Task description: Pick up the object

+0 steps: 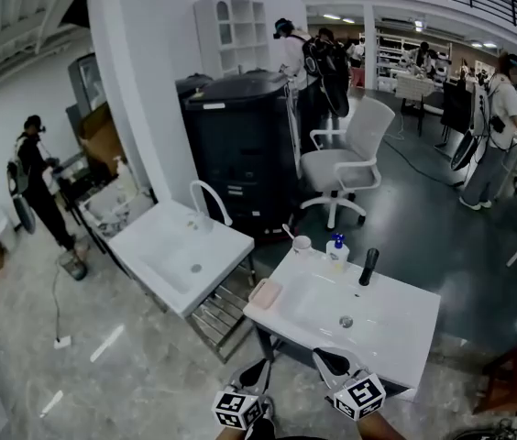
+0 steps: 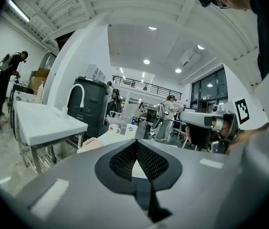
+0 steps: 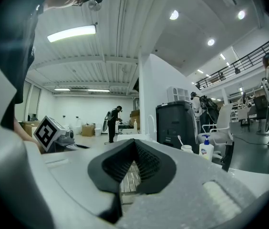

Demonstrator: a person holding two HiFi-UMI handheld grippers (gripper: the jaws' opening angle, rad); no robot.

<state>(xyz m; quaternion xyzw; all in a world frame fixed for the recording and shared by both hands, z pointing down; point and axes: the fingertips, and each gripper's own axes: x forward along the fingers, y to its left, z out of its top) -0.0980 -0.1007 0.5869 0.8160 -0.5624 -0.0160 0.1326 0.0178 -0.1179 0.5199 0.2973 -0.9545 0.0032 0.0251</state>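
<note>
Nearest you, your left gripper (image 1: 258,371) and right gripper (image 1: 330,360) hang side by side at the front edge of the counter (image 1: 396,328), each with its marker cube of black-and-white squares. The left gripper view shows the left gripper (image 2: 137,142) with its jaws closed tip to tip and nothing between them. The right gripper view shows the same for the right gripper (image 3: 135,141): tips together, nothing held.

The counter is a white basin top. Along its far edge stand a cup (image 1: 302,244), a pump bottle (image 1: 336,250) just beside it, and a black tap (image 1: 368,266). A pink dish (image 1: 265,291) lies at the left corner. I cannot tell which of these is the object to be picked up. All are well apart from both grippers, with only the bare basin between.

A second basin (image 1: 181,255) with a white tap (image 1: 211,200) stands to the left, with a slatted rack (image 1: 222,310) below, between the two. Behind them are a black cabinet (image 1: 240,145) and a white chair (image 1: 346,163). People stand at far left (image 1: 38,186) and far right (image 1: 497,126).

The bottle's blue label is too small to read.
</note>
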